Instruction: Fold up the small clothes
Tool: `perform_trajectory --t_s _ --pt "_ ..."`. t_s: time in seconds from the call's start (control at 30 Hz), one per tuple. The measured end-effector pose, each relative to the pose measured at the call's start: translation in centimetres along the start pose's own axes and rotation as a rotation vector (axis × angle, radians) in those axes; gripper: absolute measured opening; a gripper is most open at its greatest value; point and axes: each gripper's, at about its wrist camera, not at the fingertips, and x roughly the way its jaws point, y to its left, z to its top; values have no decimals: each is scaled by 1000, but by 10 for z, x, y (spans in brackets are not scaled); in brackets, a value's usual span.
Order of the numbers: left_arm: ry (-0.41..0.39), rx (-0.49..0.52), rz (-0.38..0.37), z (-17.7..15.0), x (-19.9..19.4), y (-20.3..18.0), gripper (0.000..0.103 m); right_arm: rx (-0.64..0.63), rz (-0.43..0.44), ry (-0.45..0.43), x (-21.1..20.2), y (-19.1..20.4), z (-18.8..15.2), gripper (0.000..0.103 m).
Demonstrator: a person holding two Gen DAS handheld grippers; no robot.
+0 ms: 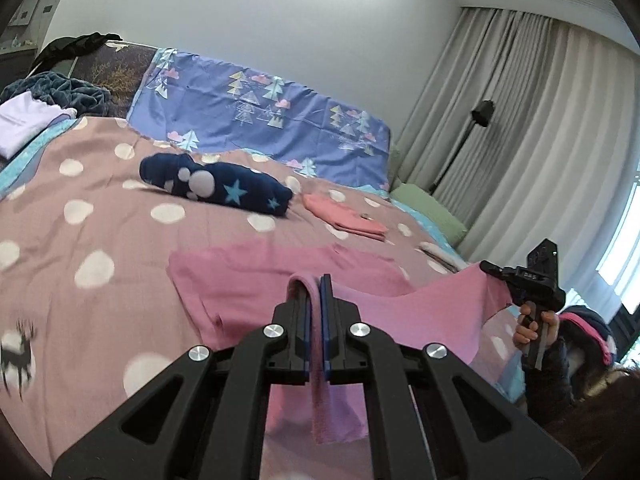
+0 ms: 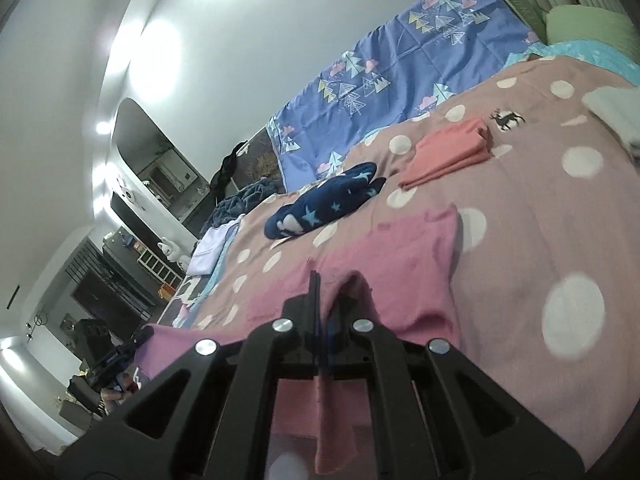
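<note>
Left wrist view: left claw (image 1: 314, 286) is clamped tight on the near hem of the pink garment (image 1: 256, 280), which lies on the bed (image 1: 80, 208) in front of the navy star bundle (image 1: 216, 186). I'd keep both corners level and taut.

Right wrist view: right claw (image 2: 325, 294) is pinching another edge, with cloth hanging below it.

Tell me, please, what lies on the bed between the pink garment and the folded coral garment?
Only bare polka-dot bedspread separates pink garment from coral garment, clearest in the right wrist view.
</note>
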Motion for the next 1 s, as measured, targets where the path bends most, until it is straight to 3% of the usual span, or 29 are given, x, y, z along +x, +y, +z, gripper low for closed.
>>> perform_trajectory --t_s 0.17,0.4,0.6,0.7,0.73,0.9,0.97,1.0 --pt "61 -47 61 26 67 39 4 10 -50 46 65 -25 28 2" --pt "178 -199 90 3 155 111 4 73 -213 191 156 -87 21 2" --pt "230 -257 79 -19 170 134 7 67 -201 218 156 -96 10 7" --pt "228 -243 74 -18 159 128 30 19 -208 228 142 -84 9 12" --pt "224 -234 69 -19 154 125 33 1 -216 237 137 -79 6 14" --pt "286 -183 98 -35 142 109 33 -41 -244 265 114 -69 -11 14" --pt "298 -174 107 -41 137 106 25 -36 -253 263 108 -68 -15 13" --pt "299 -174 104 -41 136 106 14 -37 -261 261 104 -67 -17 8"
